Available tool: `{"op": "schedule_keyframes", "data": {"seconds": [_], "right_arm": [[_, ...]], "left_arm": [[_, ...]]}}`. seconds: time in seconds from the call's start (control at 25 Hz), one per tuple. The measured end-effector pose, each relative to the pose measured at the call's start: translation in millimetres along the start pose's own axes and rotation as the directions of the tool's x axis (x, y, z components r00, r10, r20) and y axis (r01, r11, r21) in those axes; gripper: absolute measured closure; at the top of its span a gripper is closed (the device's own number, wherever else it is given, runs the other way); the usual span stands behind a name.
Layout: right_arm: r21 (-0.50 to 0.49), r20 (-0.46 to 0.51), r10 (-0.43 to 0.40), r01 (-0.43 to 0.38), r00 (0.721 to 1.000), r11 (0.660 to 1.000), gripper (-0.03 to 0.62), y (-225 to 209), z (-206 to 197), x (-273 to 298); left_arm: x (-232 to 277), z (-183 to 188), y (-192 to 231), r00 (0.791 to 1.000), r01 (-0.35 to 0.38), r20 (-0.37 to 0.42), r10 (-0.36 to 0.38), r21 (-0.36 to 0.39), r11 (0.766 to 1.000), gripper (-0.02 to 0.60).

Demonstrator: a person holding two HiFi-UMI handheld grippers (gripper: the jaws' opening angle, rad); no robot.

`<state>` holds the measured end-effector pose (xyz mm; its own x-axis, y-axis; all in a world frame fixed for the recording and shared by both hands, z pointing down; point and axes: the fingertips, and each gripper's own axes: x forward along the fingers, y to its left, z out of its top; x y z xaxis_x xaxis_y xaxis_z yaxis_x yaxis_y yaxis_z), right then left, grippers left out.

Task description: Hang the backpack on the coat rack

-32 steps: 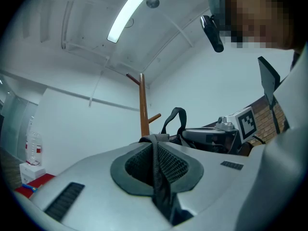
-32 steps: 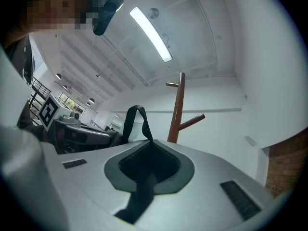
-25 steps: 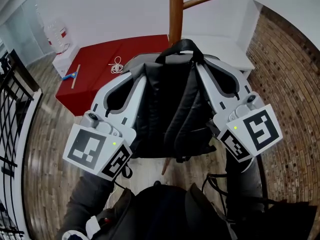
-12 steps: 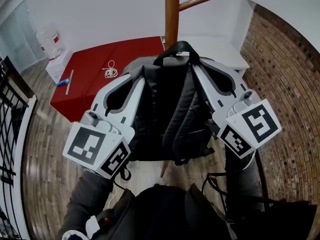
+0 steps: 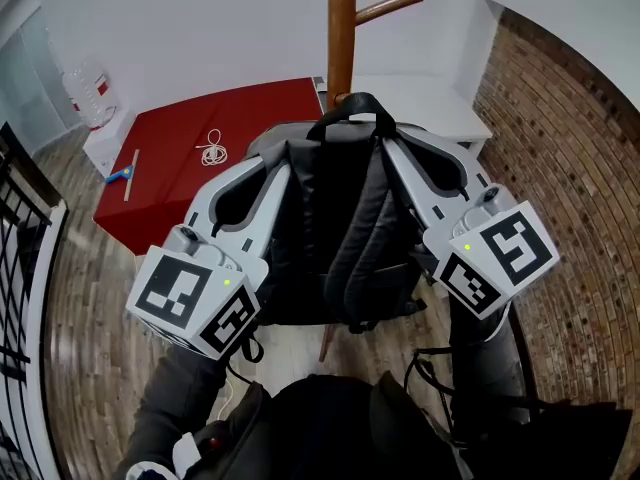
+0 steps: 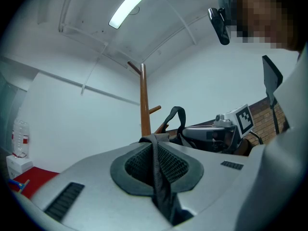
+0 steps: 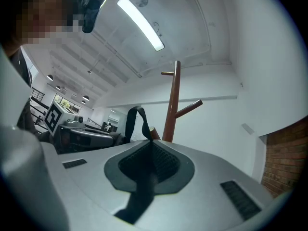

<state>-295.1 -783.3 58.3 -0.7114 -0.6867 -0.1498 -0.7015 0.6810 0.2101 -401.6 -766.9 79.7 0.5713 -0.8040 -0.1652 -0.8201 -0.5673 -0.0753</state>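
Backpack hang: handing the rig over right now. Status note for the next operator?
Left hand-held gripper: shut on a webbing strap at the top of the black fabric backpack.
Right hand-held gripper: shut on the strap at the other side.
The backpack hangs between both, shoulder straps facing the person, in front of the brown wooden coat rack. Its top carry loop stands upright close to the short lower peg.
Done: backpack lifted, at the rack.
Left: get the loop over a peg, then release both. I can't see it hooked yet.
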Motion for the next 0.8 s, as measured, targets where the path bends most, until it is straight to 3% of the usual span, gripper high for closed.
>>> {"op": "schedule_keyframes", "data": {"seconds": [0.48, 0.8], "right_arm": [[0.015, -0.023, 0.027, -0.026, 0.999, 1.0, 0.576, -2.8, 11.4, -4.6], [0.084, -0.068, 0.076, -0.071, 0.995, 0.994, 0.576, -7.8, -2.7, 4.6]], "left_arm": [[-0.1, 11.2, -5.6, 1.0, 0.026, -0.01, -0.026, -0.003, 1.0, 0.537], [7.7, -3.6, 3.4, 0.998, 0.036, -0.052, -0.039, -0.059, 0.998, 0.537]]}}
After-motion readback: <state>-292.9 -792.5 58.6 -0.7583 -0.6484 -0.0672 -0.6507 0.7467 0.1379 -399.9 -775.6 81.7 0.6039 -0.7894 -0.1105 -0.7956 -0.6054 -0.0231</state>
